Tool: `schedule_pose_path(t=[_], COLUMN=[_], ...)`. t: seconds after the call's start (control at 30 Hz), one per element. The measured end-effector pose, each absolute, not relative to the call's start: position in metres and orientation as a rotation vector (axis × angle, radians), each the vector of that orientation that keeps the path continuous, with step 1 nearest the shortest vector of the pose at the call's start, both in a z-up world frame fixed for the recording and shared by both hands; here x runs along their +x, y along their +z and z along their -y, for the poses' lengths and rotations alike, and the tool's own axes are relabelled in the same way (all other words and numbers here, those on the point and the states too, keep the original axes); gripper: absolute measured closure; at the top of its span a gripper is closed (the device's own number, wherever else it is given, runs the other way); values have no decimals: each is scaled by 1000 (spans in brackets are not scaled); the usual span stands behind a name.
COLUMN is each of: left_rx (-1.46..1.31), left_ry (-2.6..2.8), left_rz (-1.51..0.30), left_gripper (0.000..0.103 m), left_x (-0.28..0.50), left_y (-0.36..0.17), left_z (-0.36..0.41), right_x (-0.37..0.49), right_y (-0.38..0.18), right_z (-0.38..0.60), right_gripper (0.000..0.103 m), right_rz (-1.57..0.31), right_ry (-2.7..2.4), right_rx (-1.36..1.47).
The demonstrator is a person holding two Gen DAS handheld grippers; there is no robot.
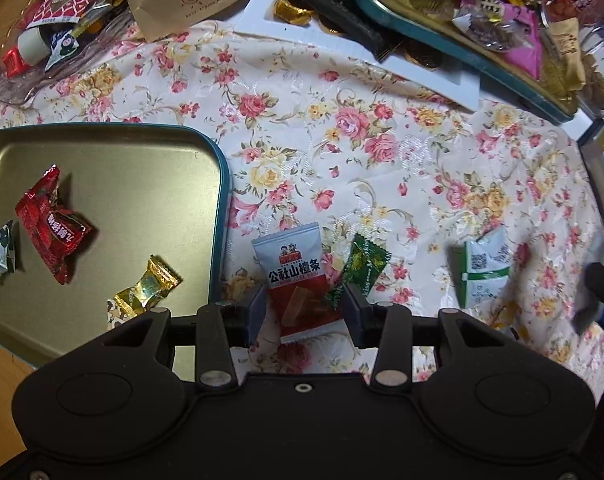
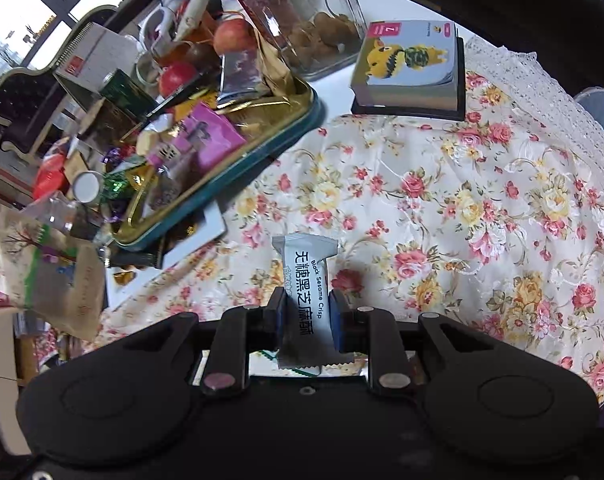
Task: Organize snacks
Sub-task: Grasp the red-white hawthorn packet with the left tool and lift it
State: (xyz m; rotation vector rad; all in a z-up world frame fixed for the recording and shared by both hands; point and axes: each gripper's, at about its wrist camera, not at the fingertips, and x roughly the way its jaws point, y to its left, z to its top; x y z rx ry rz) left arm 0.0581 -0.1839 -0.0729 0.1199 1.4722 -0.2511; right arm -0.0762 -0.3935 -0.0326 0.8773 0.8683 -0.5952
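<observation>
Only the left wrist view shows the teal-rimmed tin tray at far left, holding four wrapped sweets: one blue-white, two red, one gold. Right of it, on the floral surface, the left gripper stands open above a hawthorn-strip packet, with a green candy just beside. Only the right wrist view shows the right gripper clamped on a grey sesame crisp bar, lifted off the cloth.

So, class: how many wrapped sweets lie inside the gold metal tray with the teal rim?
3: a red-wrapped sweet at centre-left, a small blue-and-white sweet at the left edge, a gold-foil sweet nearest the tongs. None seems hidden.
</observation>
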Motion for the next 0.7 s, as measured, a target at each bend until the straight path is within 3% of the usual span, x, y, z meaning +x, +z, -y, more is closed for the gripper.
schedule_pose_path(t=[0.4,0.57,0.63,0.7], left_rx=[83,136,143,143], left_ry=[-166,-183,-199,-216], left_rz=[-1483,-1442,-1439,-1436], left_gripper=[52,47,50,60], left_x=[57,52,52,50], left_y=[-114,-116,-115,-112], left_z=[185,194,195,196], right_x=[-90,-93,-94,-94], right_y=[-18,-16,-14,-13], right_z=[395,396,396,396], right_gripper=[79,79,79,79], right_rz=[-822,-813,-808,-803], right_ry=[-540,-535,-532,-529], right_rx=[905,915,915,915])
